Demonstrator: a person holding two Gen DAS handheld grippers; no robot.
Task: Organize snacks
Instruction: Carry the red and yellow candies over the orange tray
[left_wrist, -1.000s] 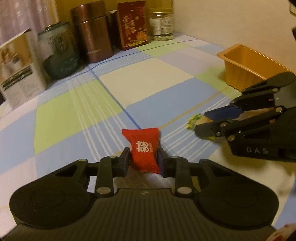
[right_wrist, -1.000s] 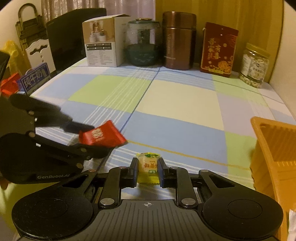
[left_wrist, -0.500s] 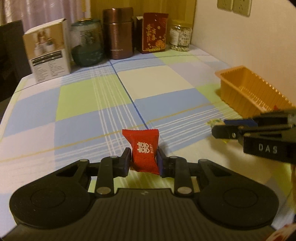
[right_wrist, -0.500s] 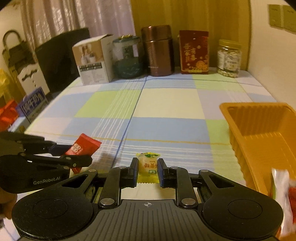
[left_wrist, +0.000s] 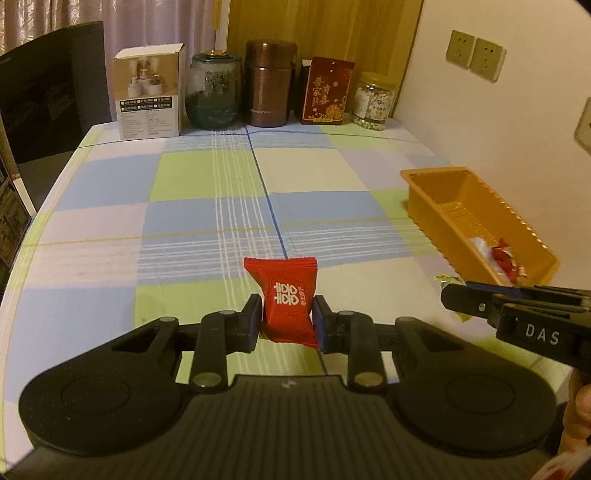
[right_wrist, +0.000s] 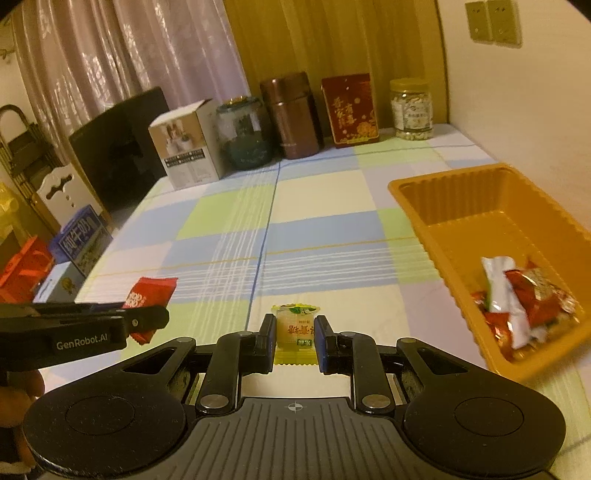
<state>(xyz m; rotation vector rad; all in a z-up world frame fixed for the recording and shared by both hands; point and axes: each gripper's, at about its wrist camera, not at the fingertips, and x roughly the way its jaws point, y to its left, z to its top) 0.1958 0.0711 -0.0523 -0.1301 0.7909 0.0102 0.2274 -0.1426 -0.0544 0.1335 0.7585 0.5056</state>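
Note:
My left gripper (left_wrist: 284, 314) is shut on a red candy packet (left_wrist: 286, 295) with white characters, held above the checked tablecloth. That red candy packet (right_wrist: 151, 295) also shows at the left of the right wrist view, in the left gripper (right_wrist: 147, 317) seen from the side. My right gripper (right_wrist: 295, 332) is shut on a yellow candy packet (right_wrist: 295, 326). In the left wrist view the right gripper (left_wrist: 454, 295) enters from the right, near the orange tray (left_wrist: 436, 184). The orange tray (right_wrist: 410, 199) lies to the right and holds several wrapped snacks (right_wrist: 517, 295).
Along the table's far edge stand a white box (left_wrist: 149, 99), a dark glass jar (left_wrist: 212, 92), a brown canister (left_wrist: 269, 85), a red packet (left_wrist: 325, 92) and a clear jar (left_wrist: 375, 101). A wall runs along the right. A milk carton (right_wrist: 79, 236) sits beyond the left edge.
Both grippers have risen and rolled level, keeping their candies. The view has pulled back, so the orange tray and the snacks in it now show.

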